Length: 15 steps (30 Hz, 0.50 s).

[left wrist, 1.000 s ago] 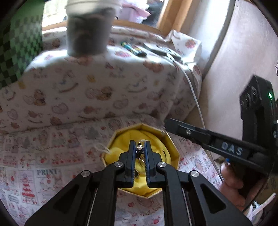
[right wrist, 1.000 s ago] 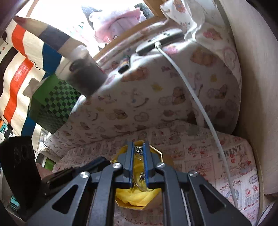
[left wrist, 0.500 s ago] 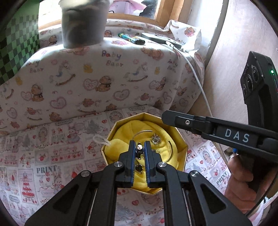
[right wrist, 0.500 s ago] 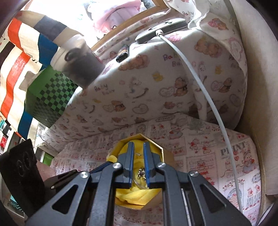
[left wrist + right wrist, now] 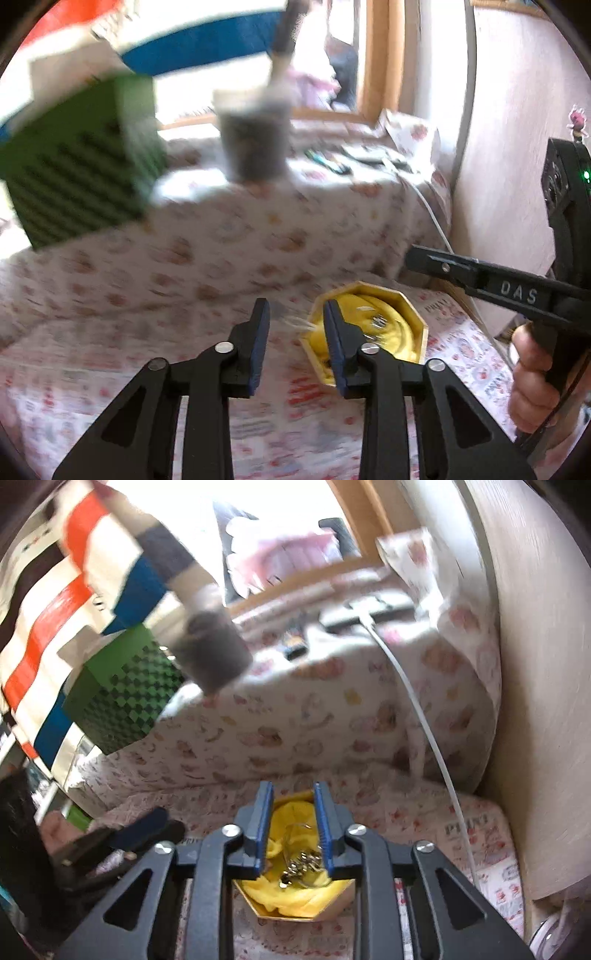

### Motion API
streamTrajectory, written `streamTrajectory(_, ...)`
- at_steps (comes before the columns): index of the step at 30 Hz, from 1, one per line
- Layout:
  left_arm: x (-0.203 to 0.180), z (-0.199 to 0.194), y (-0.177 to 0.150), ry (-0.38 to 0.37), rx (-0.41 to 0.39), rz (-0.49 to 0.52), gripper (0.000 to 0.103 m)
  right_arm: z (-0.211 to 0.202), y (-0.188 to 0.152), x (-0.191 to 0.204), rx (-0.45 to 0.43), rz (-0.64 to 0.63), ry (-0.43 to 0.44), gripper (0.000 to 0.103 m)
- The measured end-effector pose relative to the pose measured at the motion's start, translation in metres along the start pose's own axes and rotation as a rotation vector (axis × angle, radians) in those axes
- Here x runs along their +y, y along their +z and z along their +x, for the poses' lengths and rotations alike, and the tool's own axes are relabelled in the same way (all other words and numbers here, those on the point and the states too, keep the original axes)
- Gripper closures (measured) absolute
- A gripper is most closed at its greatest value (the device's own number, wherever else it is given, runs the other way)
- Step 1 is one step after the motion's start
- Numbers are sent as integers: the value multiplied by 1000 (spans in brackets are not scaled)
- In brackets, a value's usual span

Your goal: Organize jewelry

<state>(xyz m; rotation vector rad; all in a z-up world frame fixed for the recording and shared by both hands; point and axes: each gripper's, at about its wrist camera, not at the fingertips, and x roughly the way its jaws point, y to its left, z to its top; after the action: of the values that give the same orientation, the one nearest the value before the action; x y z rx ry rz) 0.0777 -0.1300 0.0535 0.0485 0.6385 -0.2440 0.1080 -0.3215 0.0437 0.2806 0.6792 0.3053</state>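
Starting at the left, the left gripper [image 5: 295, 341] is seen with its jaws apart and nothing between them; they have just been opening, and only patterned cloth [image 5: 122, 354] shows through the gap. Just right of its right finger, the gold octagonal box [image 5: 419, 321] is found on the cloth, lined with yellow fabric [image 5: 295, 897], and the jewelry [image 5: 301, 866], a small cluster of chain and charms with a thin hoop, is seen lying loose on that lining. Further right, the right gripper [image 5: 293, 830] is held above the box, its jaws also parted after just opening, and the jewelry is framed in the gap below them but not pressed by either pad. The step in hand is judged to be the release of a piece into the box, with both tools now free of it. For the next move, either another piece must be sought, though none is visible outside the box, or a lid must be found, which no view shows.
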Motion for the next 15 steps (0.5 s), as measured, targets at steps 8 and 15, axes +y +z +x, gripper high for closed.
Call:
streamTrajectory(8, 20, -61, -15, 125, -216, 45, 32, -20, -10, 40, -141, -96, -49, 61)
streamTrajectory(15, 41, -90, -35, 146, -381, -25, 3, -39, -36, 69, -260, -218, -84, 31)
